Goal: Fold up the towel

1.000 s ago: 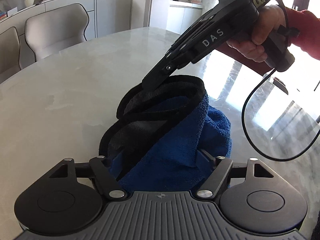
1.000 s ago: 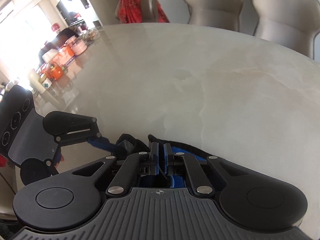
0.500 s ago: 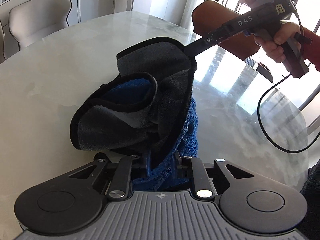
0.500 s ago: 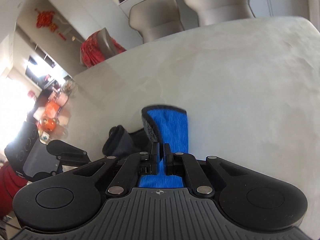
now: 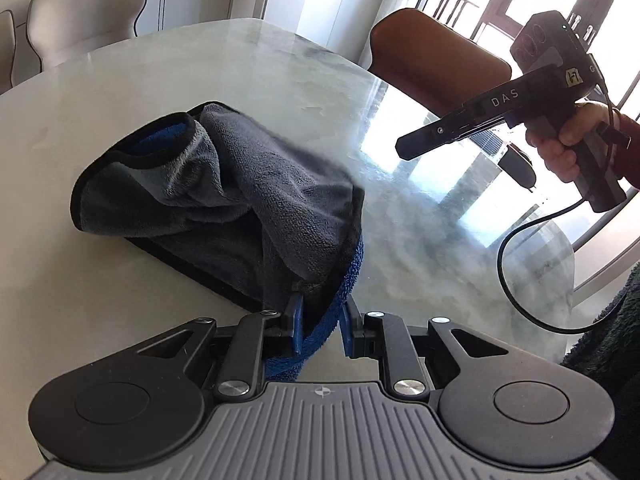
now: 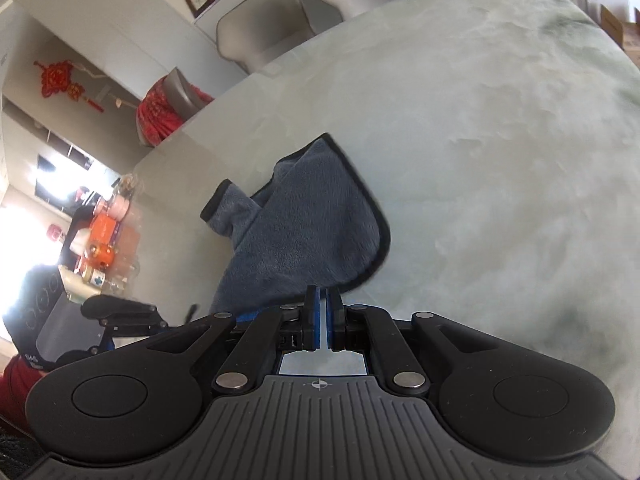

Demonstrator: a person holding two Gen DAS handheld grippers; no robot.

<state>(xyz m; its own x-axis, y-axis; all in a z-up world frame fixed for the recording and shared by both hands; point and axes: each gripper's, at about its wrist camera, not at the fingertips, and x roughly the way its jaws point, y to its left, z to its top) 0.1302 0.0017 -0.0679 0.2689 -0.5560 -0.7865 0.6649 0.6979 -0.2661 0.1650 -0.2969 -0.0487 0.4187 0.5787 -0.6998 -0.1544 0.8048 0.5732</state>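
The towel (image 5: 248, 200) is grey on one side, blue on the other, with a black hem. It lies bunched on the marble table (image 5: 120, 80) in the left wrist view. My left gripper (image 5: 320, 320) has its jaws slightly parted around the towel's near blue edge. My right gripper (image 5: 404, 148) is up at the right, away from the towel. In the right wrist view the right gripper (image 6: 322, 304) is shut with nothing between its pads, and the towel (image 6: 304, 232) lies just beyond it.
A brown chair (image 5: 436, 56) stands at the table's far right edge. Beige chairs (image 5: 84, 20) stand at the far left. Several jars and an orange container (image 6: 102, 236) sit on the table's far left in the right wrist view.
My right gripper let go of the towel corner and pulled away to the right. The towel dropped flatter onto the table. My left gripper's jaws have loosened a little.
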